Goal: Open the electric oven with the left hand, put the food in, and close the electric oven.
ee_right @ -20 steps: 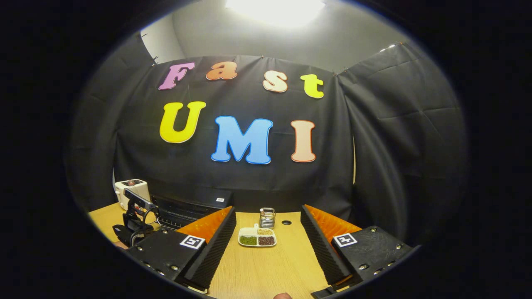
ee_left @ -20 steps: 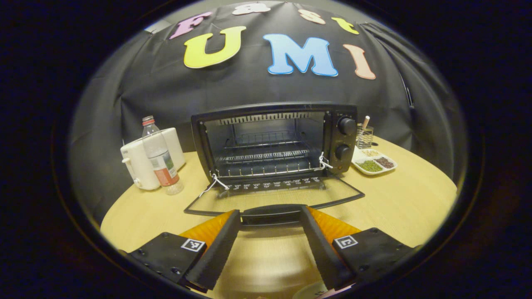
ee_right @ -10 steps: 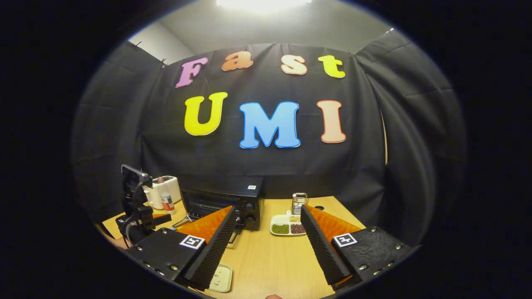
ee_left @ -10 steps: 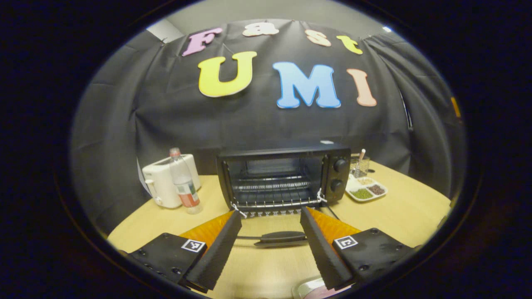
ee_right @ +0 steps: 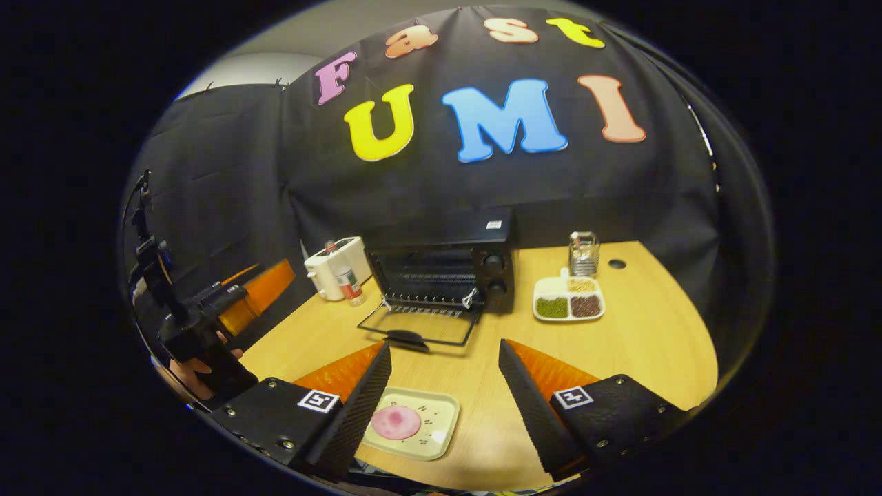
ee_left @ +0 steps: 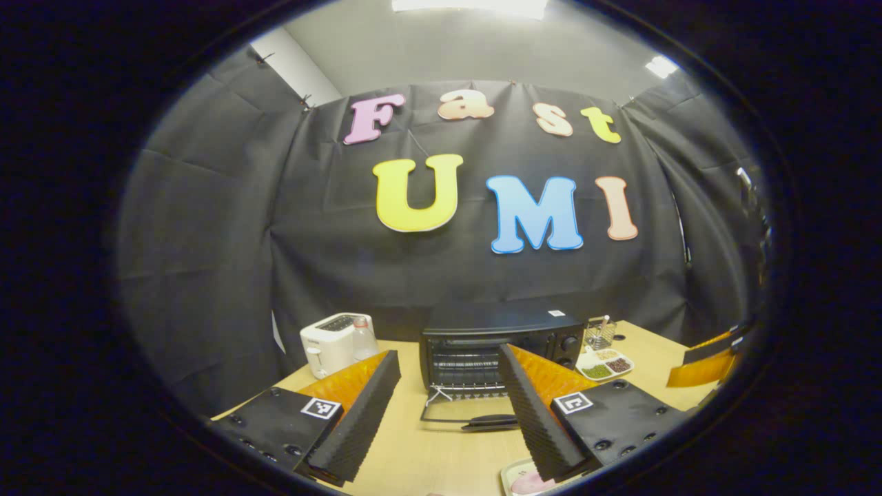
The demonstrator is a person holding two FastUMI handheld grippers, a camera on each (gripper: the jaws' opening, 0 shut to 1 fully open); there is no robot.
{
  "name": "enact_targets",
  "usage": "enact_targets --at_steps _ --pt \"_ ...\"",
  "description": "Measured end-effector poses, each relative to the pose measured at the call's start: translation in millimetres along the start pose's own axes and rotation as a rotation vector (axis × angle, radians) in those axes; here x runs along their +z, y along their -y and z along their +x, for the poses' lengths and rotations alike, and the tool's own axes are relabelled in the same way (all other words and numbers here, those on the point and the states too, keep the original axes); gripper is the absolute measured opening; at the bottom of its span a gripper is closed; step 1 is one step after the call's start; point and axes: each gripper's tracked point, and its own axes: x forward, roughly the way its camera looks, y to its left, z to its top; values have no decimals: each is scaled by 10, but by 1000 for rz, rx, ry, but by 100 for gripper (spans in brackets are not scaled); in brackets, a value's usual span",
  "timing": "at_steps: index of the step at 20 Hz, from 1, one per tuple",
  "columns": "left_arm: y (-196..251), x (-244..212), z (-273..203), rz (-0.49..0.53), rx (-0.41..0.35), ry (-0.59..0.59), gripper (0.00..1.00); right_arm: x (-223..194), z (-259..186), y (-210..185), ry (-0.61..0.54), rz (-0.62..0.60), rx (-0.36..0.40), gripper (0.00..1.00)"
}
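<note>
The black electric oven (ee_left: 499, 341) stands at the back of the wooden table (ee_left: 441, 455), its glass door (ee_left: 458, 412) lying open and flat. My left gripper (ee_left: 448, 351) is open and empty, held well back from the door handle (ee_left: 490, 421). A pale tray (ee_right: 441, 430) carrying a round pink piece of food (ee_right: 397, 421) lies near the table's front edge. My right gripper (ee_right: 444, 346) hangs open above it, the tray between and below its fingers. In the right gripper view the oven (ee_right: 448, 265) sits beyond the tray, and the left gripper (ee_right: 220, 310) shows at far left in a hand (ee_right: 196, 372).
A white toaster (ee_right: 334, 265) and a plastic bottle (ee_right: 351, 284) stand left of the oven. Right of it are a white divided dish of beans (ee_right: 568, 300) and a small metal holder (ee_right: 583, 252). The black cloth wall closes the back.
My left gripper has drawn back and up from the oven door, which stays open. My right gripper has tilted down over the table, bringing the food tray between its fingers.
</note>
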Motion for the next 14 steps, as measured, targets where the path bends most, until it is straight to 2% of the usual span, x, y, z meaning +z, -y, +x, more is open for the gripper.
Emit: enact_targets --at_steps 4,7,14 --pt "-221 314 -188 17 60 65 100 -399 162 -87 -201 165 105 98" --pt "-422 390 -319 22 115 83 100 -676 302 -69 -342 242 137 98" --pt "-803 492 -633 56 221 95 100 -1366 476 40 -613 232 145 96"
